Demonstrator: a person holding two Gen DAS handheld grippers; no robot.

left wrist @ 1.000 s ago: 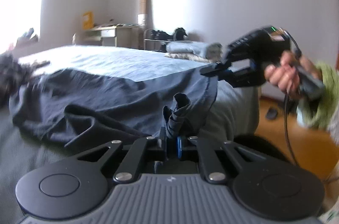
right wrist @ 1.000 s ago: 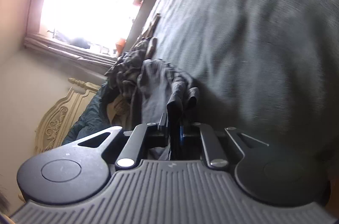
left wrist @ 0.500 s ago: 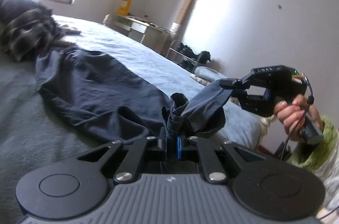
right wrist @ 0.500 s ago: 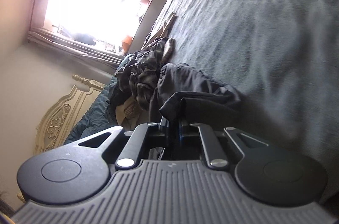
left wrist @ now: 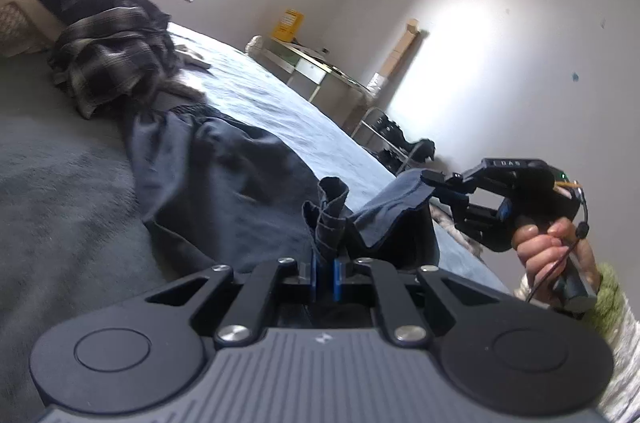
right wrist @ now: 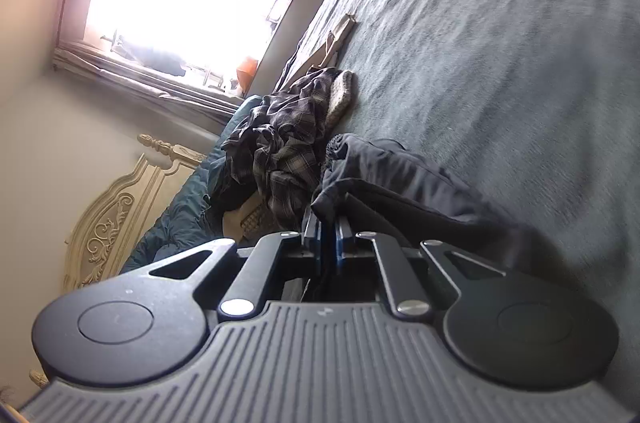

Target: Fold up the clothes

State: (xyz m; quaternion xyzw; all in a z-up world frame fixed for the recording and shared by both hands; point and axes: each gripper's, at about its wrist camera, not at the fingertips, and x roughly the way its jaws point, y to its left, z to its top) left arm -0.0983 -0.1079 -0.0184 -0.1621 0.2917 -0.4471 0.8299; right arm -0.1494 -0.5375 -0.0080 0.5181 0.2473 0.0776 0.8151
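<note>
**Dark garment held at two corners above the bed**

While both grippers pinch the dark garment [left wrist: 224, 175], most of it trails across the grey bed [left wrist: 60, 191], with only the near edge lifted. The left gripper [left wrist: 325, 263] is clamped on a bunched fold of cloth that sticks up between its blue pads. The right gripper [left wrist: 434, 183], held in a hand [left wrist: 552, 247], is closed on a flatter corner just beside it; its own camera shows the same dark cloth drawn tight into its closed jaws [right wrist: 328, 239].

The fabric looks thin, light and limp: it sags between the two holds and wrinkles where it lies, so it will likely slide easily over the cover but will not keep a crease unaided. Holds at the hem corners seem best, since a bunched grip like the left one may drag uneven layers along. A pile of checked clothing [left wrist: 112, 63] lies past the far end, close enough to snag if the garment is pulled that way.
</note>
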